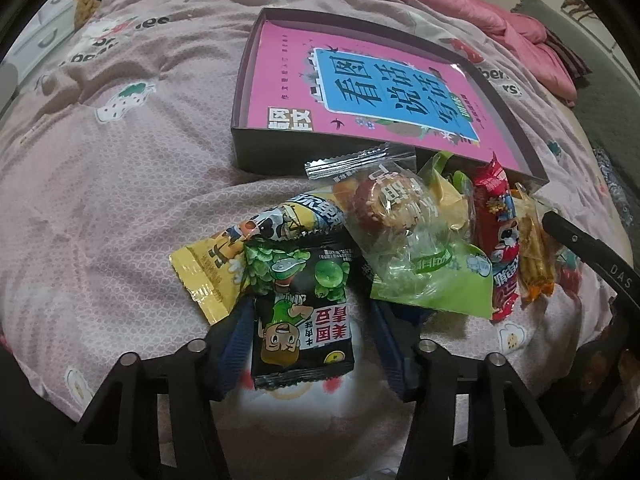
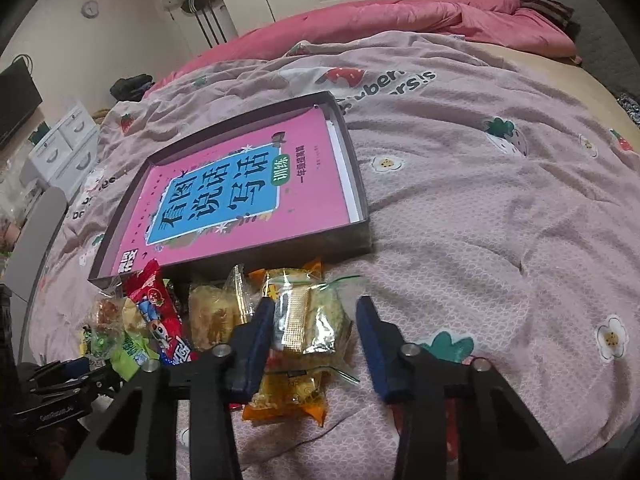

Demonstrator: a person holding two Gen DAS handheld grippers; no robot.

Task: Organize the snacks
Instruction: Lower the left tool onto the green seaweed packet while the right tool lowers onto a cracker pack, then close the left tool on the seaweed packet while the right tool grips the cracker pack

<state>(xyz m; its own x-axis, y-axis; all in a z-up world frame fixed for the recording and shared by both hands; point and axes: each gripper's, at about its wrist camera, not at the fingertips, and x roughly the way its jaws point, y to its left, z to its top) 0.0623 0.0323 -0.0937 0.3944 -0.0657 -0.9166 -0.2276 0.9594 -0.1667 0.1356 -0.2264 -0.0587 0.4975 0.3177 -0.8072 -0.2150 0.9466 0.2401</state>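
Note:
A pile of snack packets lies on the bed in front of a shallow dark box [image 1: 240, 136] that holds a pink book [image 1: 360, 84]. My left gripper [image 1: 308, 320] is open, its fingers on either side of a black-and-green pea packet [image 1: 302, 312]. Behind it lie a yellow packet [image 1: 208, 276], a clear pastry packet [image 1: 400, 216] and a red packet [image 1: 500, 240]. My right gripper [image 2: 316, 320] is open around a clear packet with a gold strip [image 2: 308, 320], above an orange-edged packet [image 2: 288, 396]. The box [image 2: 360, 236] and red packet [image 2: 160, 316] show here too.
The pink strawberry-print bedsheet [image 2: 480, 200] spreads widely to the right. A pink quilt [image 2: 400, 16] lies bunched at the far side. White drawers [image 2: 68, 144] and wardrobes stand beyond the bed. The other gripper's black body [image 1: 592, 264] shows at the right edge of the left view.

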